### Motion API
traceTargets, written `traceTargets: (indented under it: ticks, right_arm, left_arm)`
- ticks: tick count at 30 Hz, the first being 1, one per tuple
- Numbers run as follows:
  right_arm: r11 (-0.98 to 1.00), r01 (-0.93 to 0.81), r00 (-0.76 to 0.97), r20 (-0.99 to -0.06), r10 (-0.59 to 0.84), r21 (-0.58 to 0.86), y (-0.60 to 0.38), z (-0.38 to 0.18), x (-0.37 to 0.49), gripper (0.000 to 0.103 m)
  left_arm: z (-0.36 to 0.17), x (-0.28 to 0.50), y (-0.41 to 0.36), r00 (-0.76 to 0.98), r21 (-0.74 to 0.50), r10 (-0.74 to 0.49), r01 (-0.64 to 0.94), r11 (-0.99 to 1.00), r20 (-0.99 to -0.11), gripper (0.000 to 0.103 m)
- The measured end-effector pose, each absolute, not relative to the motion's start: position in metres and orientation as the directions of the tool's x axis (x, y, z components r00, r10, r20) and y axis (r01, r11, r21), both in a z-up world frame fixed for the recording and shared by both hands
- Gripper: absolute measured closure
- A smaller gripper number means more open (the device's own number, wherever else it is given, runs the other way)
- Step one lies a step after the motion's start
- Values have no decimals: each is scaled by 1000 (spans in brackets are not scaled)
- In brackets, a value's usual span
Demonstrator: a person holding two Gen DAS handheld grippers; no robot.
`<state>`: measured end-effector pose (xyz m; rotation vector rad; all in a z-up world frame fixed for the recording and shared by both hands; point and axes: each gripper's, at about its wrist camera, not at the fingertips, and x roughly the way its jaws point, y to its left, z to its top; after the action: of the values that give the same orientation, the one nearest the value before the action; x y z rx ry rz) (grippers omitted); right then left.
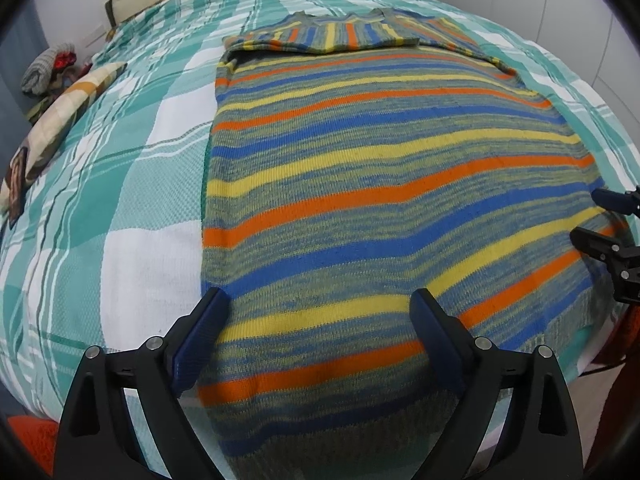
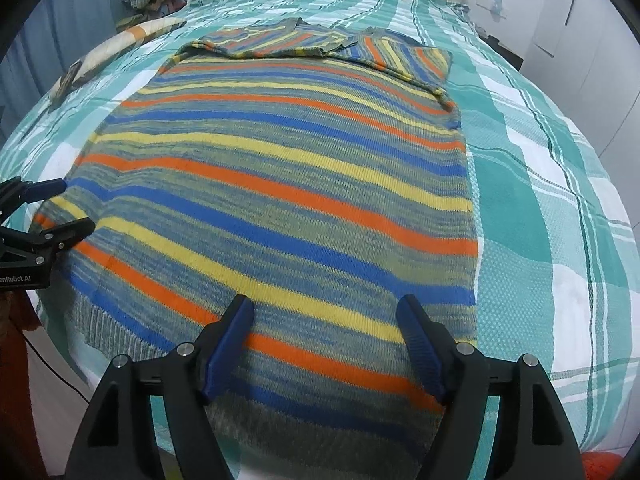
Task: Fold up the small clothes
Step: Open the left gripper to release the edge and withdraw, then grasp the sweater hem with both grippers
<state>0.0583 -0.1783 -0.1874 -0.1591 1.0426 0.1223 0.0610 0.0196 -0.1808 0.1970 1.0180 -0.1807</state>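
I have the bed (image 1: pixel 132 184) under a green plaid cover, and the sweater (image 1: pixel 380 184) lies flat on it, hem toward me. Both sleeves are already folded in across the chest at the far end, so the body folds are what's left, I judge. It's a knit in orange, blue and yellow stripes, fairly smooth. My left gripper (image 1: pixel 320 312) and right gripper (image 2: pixel 326 320) hover spread over the hem corners, pinching nothing; whether the pads touch the knit I can't tell.
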Motion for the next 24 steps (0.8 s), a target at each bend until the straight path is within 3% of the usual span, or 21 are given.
traceTargets:
  ticks: [8, 11, 15, 17, 22, 24]
  right_arm:
    - [979, -199, 448, -893, 42, -53, -182, -183, 53, 28]
    - [984, -130, 438, -883, 167, 121, -224, -151, 43, 31]
    - [959, 77, 464, -861, 208, 272, -303, -127, 37, 30]
    - [936, 95, 391, -878, 277, 338, -325, -136, 40, 30]
    - [889, 82, 145, -888, 436, 450, -314, -185, 39, 33]
    - [888, 89, 119, -890, 441, 452, -304, -199, 40, 33]
  left_arm:
    - [-177, 44, 35, 446, 62, -67, 268, 961, -892, 7]
    - [-161, 28, 76, 449, 1, -80, 177, 984, -890, 9]
    - [-162, 31, 122, 411, -177, -181, 49, 983, -893, 11]
    - [-172, 35, 121, 369, -207, -217, 65, 976, -904, 21]
    - [-185, 33, 89, 338, -140, -197, 185, 973, -920, 21]
    - [-184, 31, 86, 334, -158, -217, 194, 968, -917, 27]
